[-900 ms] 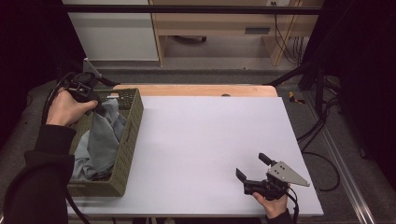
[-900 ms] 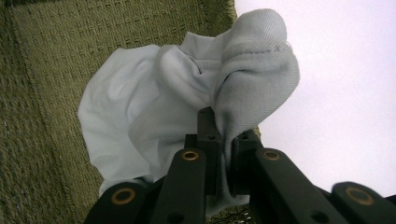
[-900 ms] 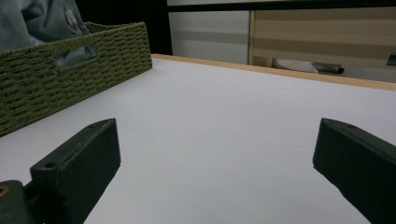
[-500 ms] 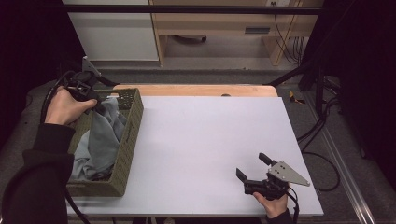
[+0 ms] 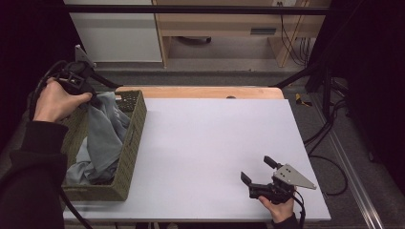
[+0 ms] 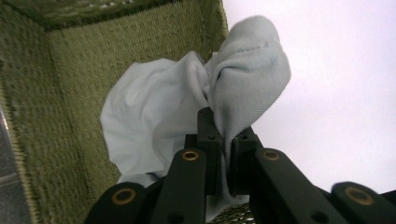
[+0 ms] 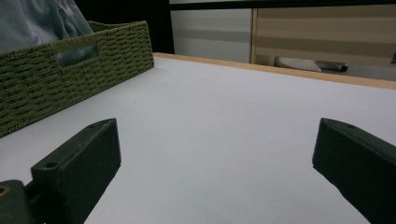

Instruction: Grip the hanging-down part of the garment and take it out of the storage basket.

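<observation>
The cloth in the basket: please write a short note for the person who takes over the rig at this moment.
Left gripper: shut on a fold of the pale cloth, lifted at the far end of the green basket.
Right gripper: open, holding nothing, low over the white table near its front right corner.
Done: cloth is gripped and partly raised.
Left: most of the cloth lies in the basket; probably lift it out onto the table.

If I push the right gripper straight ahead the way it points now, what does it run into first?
Probably the woven basket: the right gripper, jaws open, points left across the bare table toward it. Depth is hard to judge.
</observation>
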The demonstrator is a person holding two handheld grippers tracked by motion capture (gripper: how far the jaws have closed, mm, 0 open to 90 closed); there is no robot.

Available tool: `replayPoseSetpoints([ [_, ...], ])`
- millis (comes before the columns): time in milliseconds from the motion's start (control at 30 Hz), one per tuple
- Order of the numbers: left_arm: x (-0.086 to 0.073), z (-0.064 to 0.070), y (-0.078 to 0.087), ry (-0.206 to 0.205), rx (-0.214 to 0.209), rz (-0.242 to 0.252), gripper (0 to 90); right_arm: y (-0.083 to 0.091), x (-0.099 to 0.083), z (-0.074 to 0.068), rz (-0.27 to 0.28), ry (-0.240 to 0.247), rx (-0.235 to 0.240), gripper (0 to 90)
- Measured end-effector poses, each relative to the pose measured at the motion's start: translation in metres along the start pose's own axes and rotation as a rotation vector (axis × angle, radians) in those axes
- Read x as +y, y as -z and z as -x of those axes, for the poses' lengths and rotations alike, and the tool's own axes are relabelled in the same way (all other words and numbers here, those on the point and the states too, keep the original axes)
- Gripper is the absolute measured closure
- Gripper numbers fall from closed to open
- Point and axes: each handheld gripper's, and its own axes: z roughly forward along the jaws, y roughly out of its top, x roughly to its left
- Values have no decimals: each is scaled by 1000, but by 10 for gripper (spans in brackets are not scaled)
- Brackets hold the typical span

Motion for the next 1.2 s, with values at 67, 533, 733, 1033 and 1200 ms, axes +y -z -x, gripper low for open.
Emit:
replayPoseSetpoints([
  [67,0,2,7,-3,7,16,854,0,0,1,2,1,1,13],
  [533,4,12,55,-25,36,93,858,2,2,2,10,0,4,14],
  [733,3,18,85,-28,59,140,858,2,3,2,13,0,6,14],
  [1033,0,29,126,-36,63,205,858,1,3,0,9,3,15,14],
  [1200,1,31,130,-45,62,201,858,0,5,-1,9,-4,22,17],
])
